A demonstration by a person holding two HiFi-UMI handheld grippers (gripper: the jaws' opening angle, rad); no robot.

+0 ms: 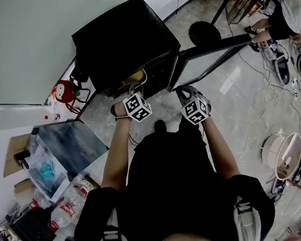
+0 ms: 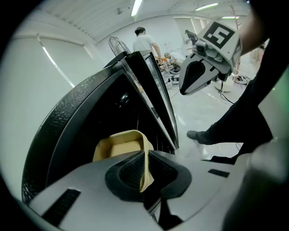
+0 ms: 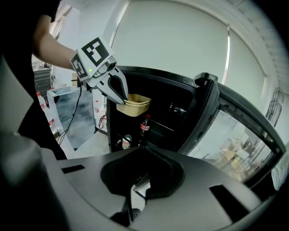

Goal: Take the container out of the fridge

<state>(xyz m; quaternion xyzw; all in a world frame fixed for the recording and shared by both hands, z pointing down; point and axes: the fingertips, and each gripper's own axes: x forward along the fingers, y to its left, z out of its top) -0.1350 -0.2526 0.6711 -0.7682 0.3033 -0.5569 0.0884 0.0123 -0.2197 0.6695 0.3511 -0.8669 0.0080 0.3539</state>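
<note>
Black mini fridge [image 1: 125,39] sat on the floor with its glass door [image 1: 213,56] swung wide. The tan container [image 2: 118,145] was right at the top of the opening; I couldn't tell whether it had fully cleared the shelf. The left gripper [image 2: 145,168] was clamped on just one thin wall of it, pinching the rim. The right gripper [image 3: 143,176] hung near the door, jaws pressed together with nothing in them.

My worry: a one-sided pinch on a floppy rim could let the container tip or slip, or catch on the fridge frame on the way out and knock the bottles [image 3: 144,126] below.

The floor [image 1: 235,107] was pale glossy tile in a white-walled, cluttered room, with cables [image 1: 293,90] trailing off to the right.
</note>
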